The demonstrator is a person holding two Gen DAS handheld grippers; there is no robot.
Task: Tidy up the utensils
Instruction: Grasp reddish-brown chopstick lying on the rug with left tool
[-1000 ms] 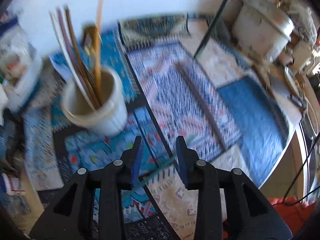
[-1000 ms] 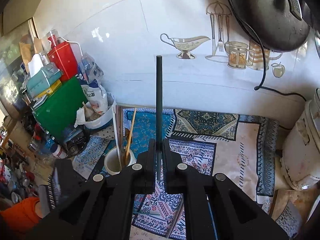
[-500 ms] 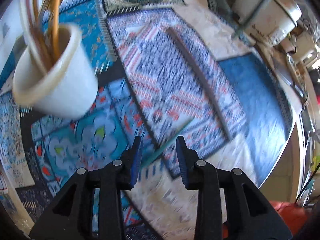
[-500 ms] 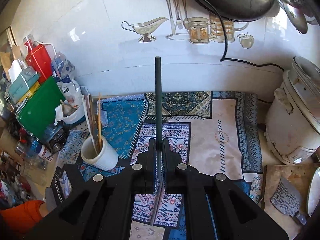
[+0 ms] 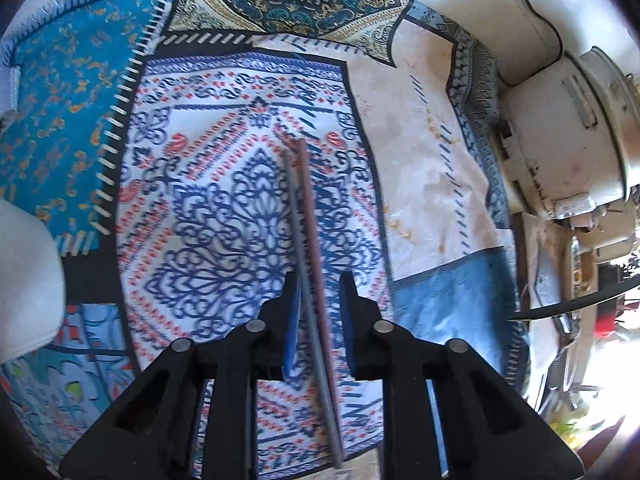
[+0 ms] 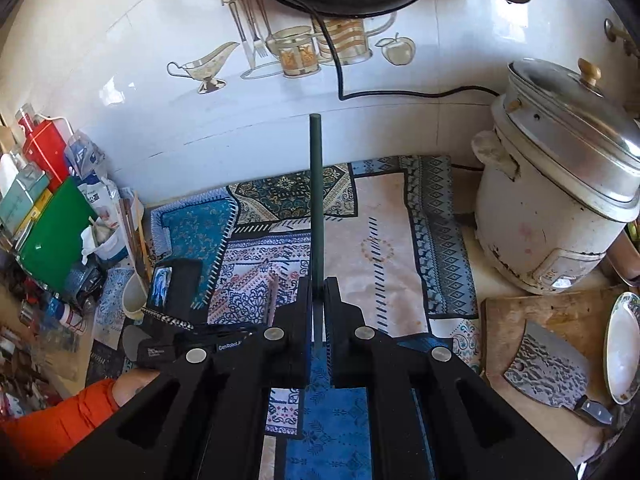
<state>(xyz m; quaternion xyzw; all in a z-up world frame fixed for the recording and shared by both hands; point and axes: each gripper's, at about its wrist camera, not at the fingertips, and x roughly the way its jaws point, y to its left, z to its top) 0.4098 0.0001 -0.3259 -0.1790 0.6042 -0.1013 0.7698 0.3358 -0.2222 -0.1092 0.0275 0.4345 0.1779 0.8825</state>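
Chopsticks (image 5: 310,264), 2 thin stiff ones, lie together on the patterned mat (image 5: 224,184) between the left gripper's (image 5: 318,312) jaws, which have just been narrowing without pinching yet. Light and slippery; grip mid-length. Right gripper (image 6: 318,312) clamps 1 dark chopstick (image 6: 316,200) upright.

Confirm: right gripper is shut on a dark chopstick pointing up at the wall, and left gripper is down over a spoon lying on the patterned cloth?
One error. The left wrist view shows the left gripper over a pair of chopsticks lying on the patterned cloth, not a spoon. Its jaws have just been closing, with the pair between them. The rest holds: the right gripper is shut on the dark chopstick, pointing up at the wall.
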